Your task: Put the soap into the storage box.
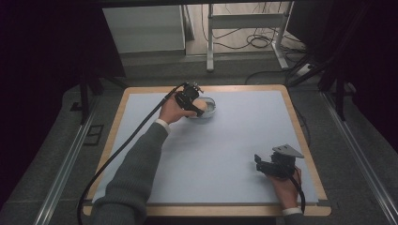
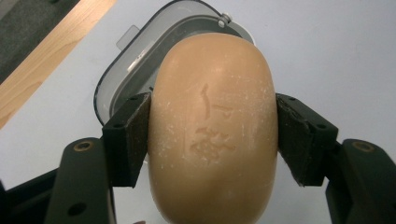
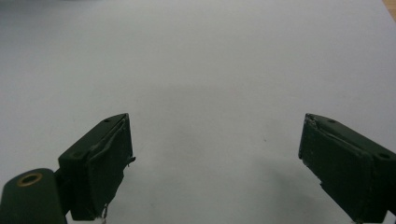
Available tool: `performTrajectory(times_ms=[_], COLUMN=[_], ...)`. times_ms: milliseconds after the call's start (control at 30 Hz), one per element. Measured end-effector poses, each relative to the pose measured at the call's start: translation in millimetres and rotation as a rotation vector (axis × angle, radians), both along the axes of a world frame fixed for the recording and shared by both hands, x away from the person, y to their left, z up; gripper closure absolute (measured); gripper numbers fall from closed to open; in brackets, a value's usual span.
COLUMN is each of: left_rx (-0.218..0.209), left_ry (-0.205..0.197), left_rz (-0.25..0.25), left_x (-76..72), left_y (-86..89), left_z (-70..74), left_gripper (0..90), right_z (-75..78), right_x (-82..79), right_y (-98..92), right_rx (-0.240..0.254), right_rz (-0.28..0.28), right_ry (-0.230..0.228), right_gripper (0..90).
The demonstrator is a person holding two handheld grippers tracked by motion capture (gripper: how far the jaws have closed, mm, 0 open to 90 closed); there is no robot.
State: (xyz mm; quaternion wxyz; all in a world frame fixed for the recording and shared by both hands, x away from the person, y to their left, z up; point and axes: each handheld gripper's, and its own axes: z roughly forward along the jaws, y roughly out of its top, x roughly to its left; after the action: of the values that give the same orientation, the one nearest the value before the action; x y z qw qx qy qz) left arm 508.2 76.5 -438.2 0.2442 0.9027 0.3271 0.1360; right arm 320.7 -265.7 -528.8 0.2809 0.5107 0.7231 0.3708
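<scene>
A tan oval bar of soap (image 2: 212, 126) with a stamped mark is pinched between the pads of my left gripper (image 2: 212, 135), which is shut on it. Just beyond and under the soap lies a clear plastic soap dish (image 2: 128, 70) with a dark rim. In the high view the left gripper (image 1: 196, 104) holds the soap (image 1: 200, 103) over the dish (image 1: 210, 111) near the table's far edge. My right gripper (image 3: 215, 163) stands open above bare mat, nothing between its jaws; in the high view the right gripper (image 1: 265, 167) rests at the front right.
A pale blue mat (image 1: 234, 140) covers the wooden table (image 1: 115, 122). A black cable (image 1: 131, 140) trails from the left gripper over the table's left side. Dark floor rails and a white desk frame (image 1: 244, 23) stand beyond the table.
</scene>
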Motion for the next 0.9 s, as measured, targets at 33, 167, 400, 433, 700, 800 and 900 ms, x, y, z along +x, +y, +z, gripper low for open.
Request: performTrajectory(times_ms=[33, 167, 400, 433, 700, 800, 900], left_rx=[-0.007, 0.019, 0.037, 0.039, 0.042, 0.027, 0.051], left_ry=[-0.001, 0.004, 0.005, 0.005, 0.021, 0.040, 0.042], left_rz=[0.006, -0.004, -0.014, -0.014, -0.025, -0.024, -0.019], left_x=[0.9, 8.9, 20.3, 22.0, 33.0, 38.0, 42.8], left_y=[-1.0, -3.9, -8.1, -8.4, -11.9, -11.6, -12.2], left_z=[-0.3, -0.5, -1.6, -1.7, -8.1, -12.6, -17.0], left_gripper=[32.5, 32.5, 32.5, 32.5, 32.5, 32.5, 32.4], right_z=[0.0, 0.0, -0.1, 0.0, 0.0, -0.1, -0.1], right_x=[0.0, -0.3, 0.3, 0.2, 0.3, 0.4, 0.5], right_y=[0.0, -0.8, -1.2, -1.4, -0.9, -1.1, -1.2], right_rx=[0.000, 0.007, 0.009, 0.010, 0.005, 0.006, 0.009], right_rz=[0.000, -0.003, -0.004, -0.003, -0.006, -0.007, -0.008], right_ry=[0.000, -0.006, -0.001, -0.001, -0.001, 0.000, 0.004], right_gripper=[9.9, 9.9, 9.9, 9.9, 9.9, 9.9, 9.9])
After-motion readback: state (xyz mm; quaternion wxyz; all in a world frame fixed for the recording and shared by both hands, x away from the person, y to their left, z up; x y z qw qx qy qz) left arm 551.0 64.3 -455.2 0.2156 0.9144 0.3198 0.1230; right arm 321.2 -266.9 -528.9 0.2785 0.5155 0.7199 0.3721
